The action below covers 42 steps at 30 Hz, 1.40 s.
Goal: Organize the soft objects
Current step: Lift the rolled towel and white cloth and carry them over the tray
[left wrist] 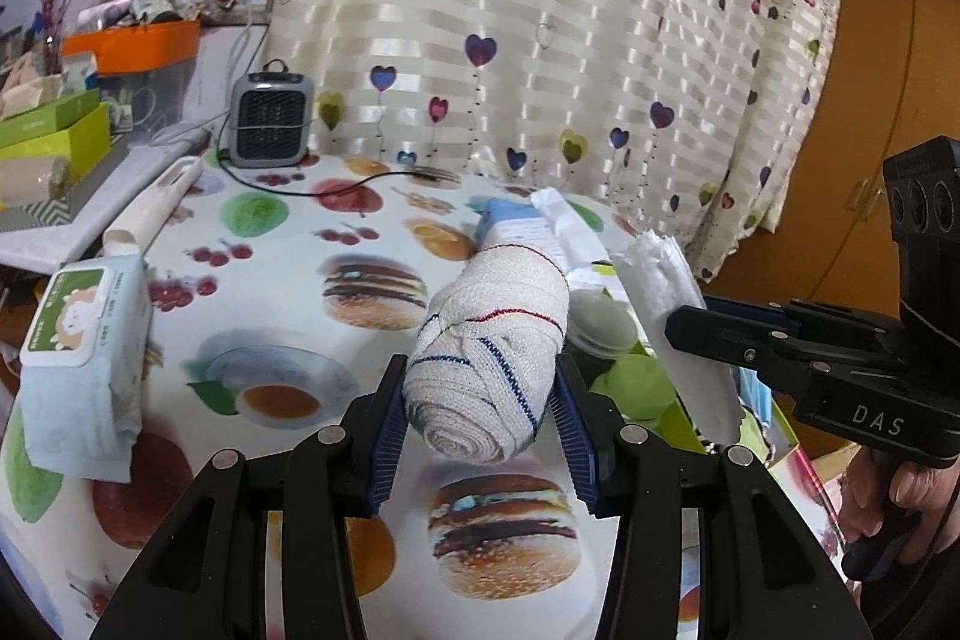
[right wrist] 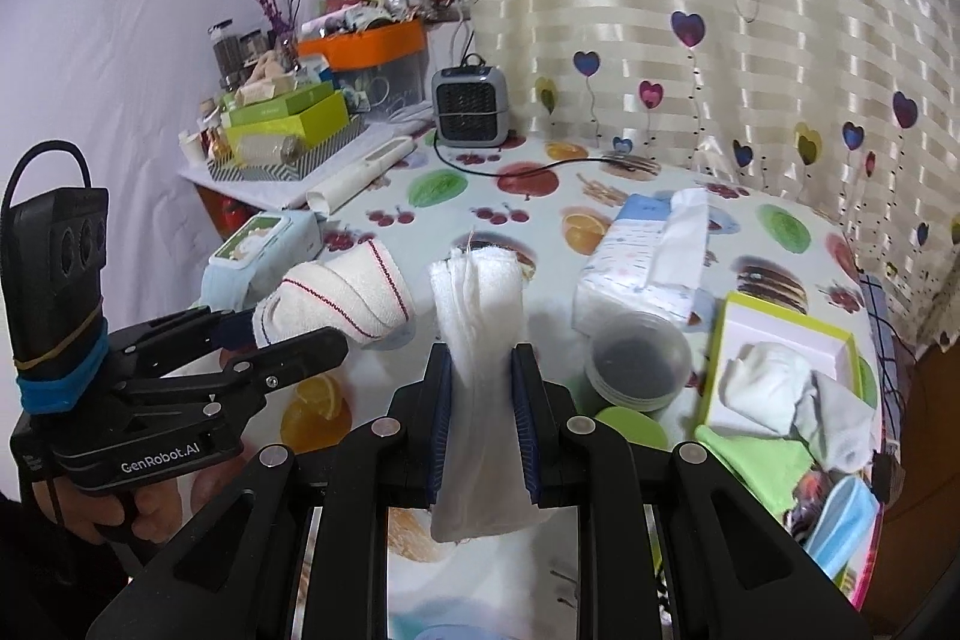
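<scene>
My left gripper [left wrist: 480, 400] is shut on a rolled elastic bandage [left wrist: 492, 340], white with red and blue lines, lifted above the table. The right wrist view shows the same bandage roll [right wrist: 342, 298] in the left gripper [right wrist: 282, 334] at left. My right gripper [right wrist: 480, 394] is shut on a folded white gauze cloth [right wrist: 480, 316] that stands up between its pads. In the left wrist view the gauze cloth [left wrist: 666, 274] sticks up from the right gripper [left wrist: 690, 334] at right. A green-rimmed box [right wrist: 720, 352] at right holds white and green cloths.
A wet-wipes pack [left wrist: 84, 340] lies at the table's left edge. A tissue pack [right wrist: 648, 256] and a round lidded tub [right wrist: 636, 364] sit mid-right. A small grey heater [right wrist: 471, 106] with its cord stands at the back. A blue face mask [right wrist: 846, 526] lies near the box.
</scene>
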Motion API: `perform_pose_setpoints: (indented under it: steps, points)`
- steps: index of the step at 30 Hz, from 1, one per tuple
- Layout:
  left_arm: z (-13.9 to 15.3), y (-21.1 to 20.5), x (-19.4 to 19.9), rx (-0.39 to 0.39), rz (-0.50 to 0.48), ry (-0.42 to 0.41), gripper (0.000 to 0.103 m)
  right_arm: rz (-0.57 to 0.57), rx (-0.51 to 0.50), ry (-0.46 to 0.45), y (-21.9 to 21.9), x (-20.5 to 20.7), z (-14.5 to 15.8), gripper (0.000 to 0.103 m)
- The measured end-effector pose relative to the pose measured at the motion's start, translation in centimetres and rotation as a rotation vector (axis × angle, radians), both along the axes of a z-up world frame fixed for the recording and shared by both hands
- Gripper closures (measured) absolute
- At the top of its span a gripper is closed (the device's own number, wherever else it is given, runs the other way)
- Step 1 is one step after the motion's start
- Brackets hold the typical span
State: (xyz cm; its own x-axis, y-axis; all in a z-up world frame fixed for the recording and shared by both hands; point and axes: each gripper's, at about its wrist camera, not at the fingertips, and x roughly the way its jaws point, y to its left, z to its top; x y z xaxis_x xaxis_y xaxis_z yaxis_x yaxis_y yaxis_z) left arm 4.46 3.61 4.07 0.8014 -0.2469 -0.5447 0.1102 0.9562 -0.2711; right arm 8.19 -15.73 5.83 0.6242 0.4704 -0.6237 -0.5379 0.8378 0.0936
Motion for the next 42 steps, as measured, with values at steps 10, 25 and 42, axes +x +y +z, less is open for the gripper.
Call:
perform_pose_setpoints:
  steps: [10,25,42]
  points:
    - [0.5,-2.5,0.3,0.0,-0.06,-0.008,0.058,-0.056,0.056,-0.008,-3.3,-0.8,0.2,0.082]
    - [1.4,-6.3,0.9,0.014,-0.145,-0.023,0.058,-0.214,0.117,-0.029,-10.3,-1.8,0.9,0.082]
    - [1.2,-10.4,2.0,0.038,-0.22,-0.006,0.058,-0.377,0.173,0.0,-17.3,-1.0,-0.7,0.082]
